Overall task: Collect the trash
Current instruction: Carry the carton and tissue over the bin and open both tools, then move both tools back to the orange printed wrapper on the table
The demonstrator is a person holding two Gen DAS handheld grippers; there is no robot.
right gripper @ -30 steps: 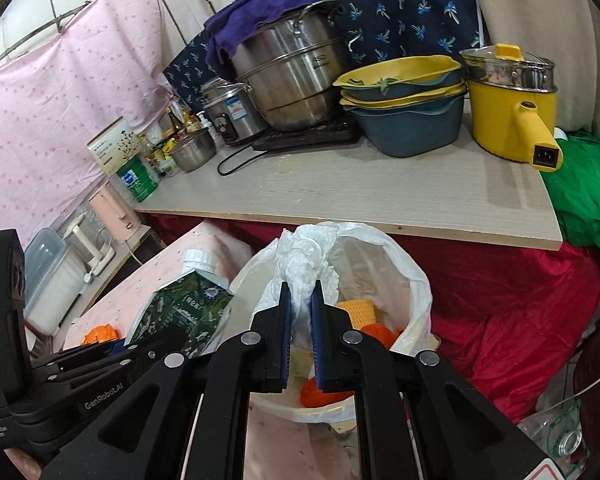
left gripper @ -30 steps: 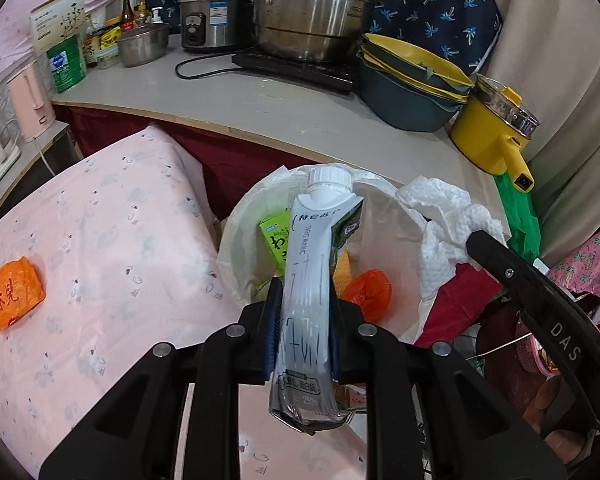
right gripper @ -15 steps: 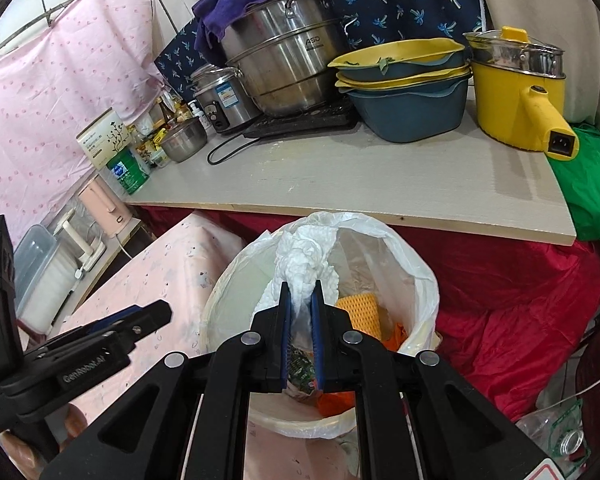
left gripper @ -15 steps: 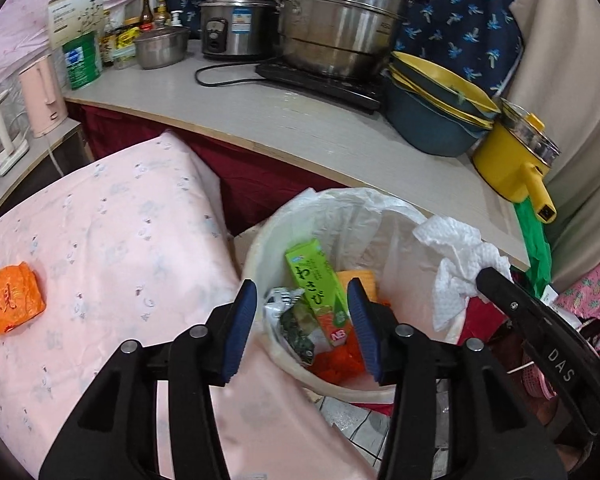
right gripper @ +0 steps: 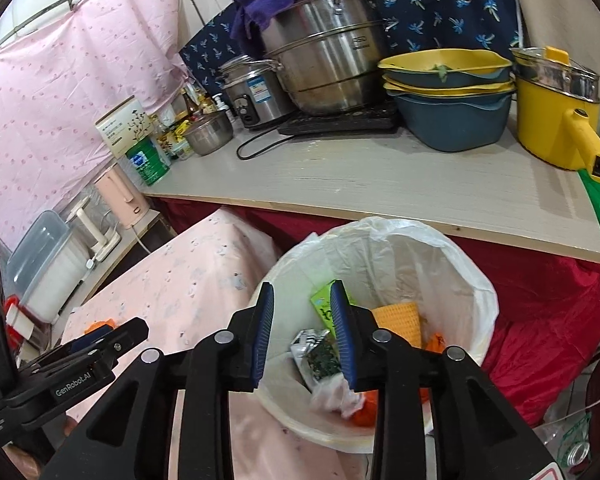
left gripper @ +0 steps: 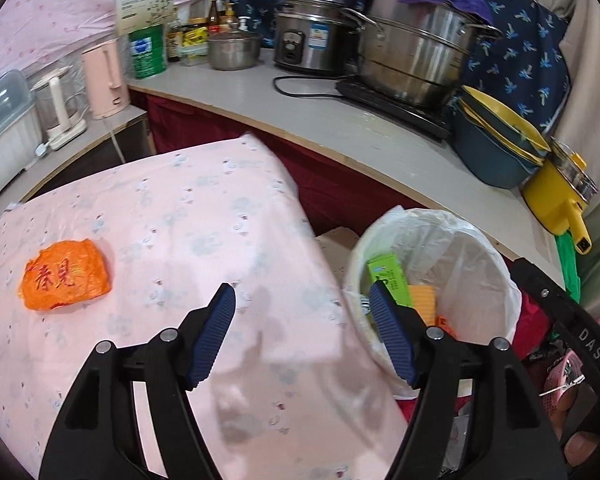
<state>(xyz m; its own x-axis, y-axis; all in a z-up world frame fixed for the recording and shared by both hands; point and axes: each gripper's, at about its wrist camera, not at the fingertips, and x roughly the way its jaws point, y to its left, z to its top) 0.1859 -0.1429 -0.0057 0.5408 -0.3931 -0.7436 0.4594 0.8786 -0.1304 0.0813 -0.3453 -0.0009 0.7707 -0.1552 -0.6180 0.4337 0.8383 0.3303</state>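
A white bin lined with a plastic bag (left gripper: pixel 480 240) (right gripper: pixel 452 264) stands beside the pink-clothed table (left gripper: pixel 180 216). Inside it lie a green box (right gripper: pixel 324 308), a crushed carton (right gripper: pixel 320 360), a white tissue (right gripper: pixel 336 396) and orange scraps. An orange wrapper (left gripper: pixel 66 276) lies on the table at the left. My left gripper (left gripper: pixel 302 336) is open and empty, over the table's right edge next to the bin. My right gripper (right gripper: pixel 302 340) is open and empty above the bin's mouth.
A grey counter (right gripper: pixel 380 184) behind the bin carries a steel pot (right gripper: pixel 324 60), a rice cooker (left gripper: pixel 312 44), stacked blue and yellow bowls (right gripper: pixel 448 92) and a yellow electric pot (right gripper: pixel 556 120). Kettles (left gripper: pixel 104 76) stand at the left. Red cloth (right gripper: pixel 540 320) hangs under the counter.
My left gripper let the carton fall into the bin, opened wide and swung left over the table. My right gripper opened and the white tissue dropped into the bin.
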